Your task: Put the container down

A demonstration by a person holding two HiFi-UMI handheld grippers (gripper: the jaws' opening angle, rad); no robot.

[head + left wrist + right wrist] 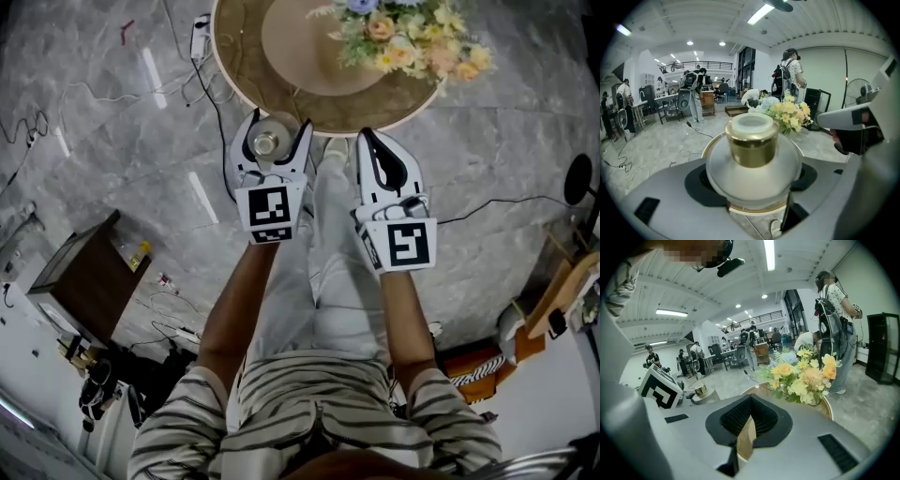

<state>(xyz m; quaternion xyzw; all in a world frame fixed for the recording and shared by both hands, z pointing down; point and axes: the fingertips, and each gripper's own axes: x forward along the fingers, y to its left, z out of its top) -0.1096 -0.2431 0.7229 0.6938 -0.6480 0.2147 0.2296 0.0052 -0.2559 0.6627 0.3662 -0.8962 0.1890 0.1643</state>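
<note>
Head view shows a person in a striped shirt (309,412) looking down on both grippers, held side by side over the grey floor (112,131). Just beyond them stands a round table (253,89) with a gold rim, and flowers (412,37) lie on its far right part.

The left gripper (277,127) has its jaws clamped on the container (267,142), a frosted jar with a gold collar and a pale lid. The jar stands upright between the jaws at the near left rim of the table. The jaw tips reach that rim in the picture. Whether the jar touches the tabletop cannot be told.

Left gripper view has the jar filling the middle. Its wide frosted body is pressed by the black pads (701,185) on either side, and the gold rim of the table curves behind and under it. The flowers sit just beyond it to the right, and the right gripper's body juts in at the right edge.

The right gripper (367,139) is beside the left one, apart from it, with its tip at the table's near edge. In the right gripper view its jaws are drawn together with nothing held, and only a thin slit between them shows the brown tabletop. The flowers rise just beyond the jaws on the right. The left gripper's marker cube (661,391) and the jar show at the left. People (834,324) stand in the hall behind.
</note>
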